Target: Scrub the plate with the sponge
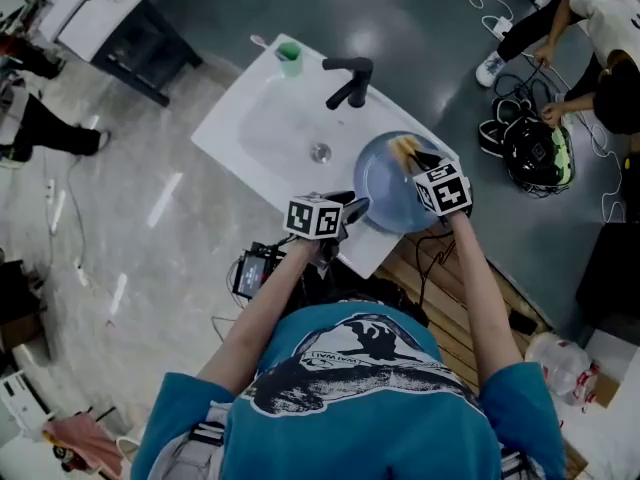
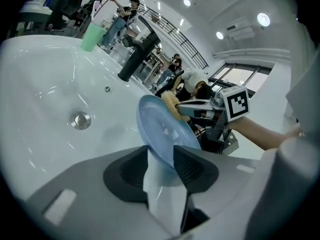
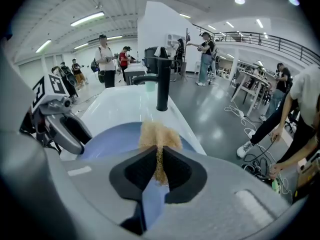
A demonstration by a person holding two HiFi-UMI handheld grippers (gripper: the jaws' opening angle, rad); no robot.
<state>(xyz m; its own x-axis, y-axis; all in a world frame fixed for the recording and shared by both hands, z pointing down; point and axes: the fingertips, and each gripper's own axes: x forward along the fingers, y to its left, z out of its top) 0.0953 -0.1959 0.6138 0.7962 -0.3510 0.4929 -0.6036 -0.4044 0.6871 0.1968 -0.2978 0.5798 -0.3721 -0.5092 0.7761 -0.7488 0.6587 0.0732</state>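
A pale blue plate [image 1: 390, 193] is held tilted on edge over the right end of a white sink [image 1: 250, 118]. My left gripper [image 1: 352, 208] is shut on its lower left rim; in the left gripper view the plate [image 2: 160, 129] runs down between the two pads of the left gripper [image 2: 161, 156]. My right gripper [image 1: 415, 163] is shut on a tan sponge [image 1: 405, 150], squeezed thin between its jaws. In the right gripper view the sponge [image 3: 157, 134] sticks out past the right gripper [image 3: 160, 156] and lies against the plate [image 3: 110, 136] near its upper edge.
A black faucet [image 1: 350, 80] stands behind the basin, with a green cup [image 1: 289, 58] to its left and the drain [image 1: 320, 152] in the middle. A wooden pallet [image 1: 450, 298] lies below the sink's right end. People sit on the floor at the upper right [image 1: 600, 28].
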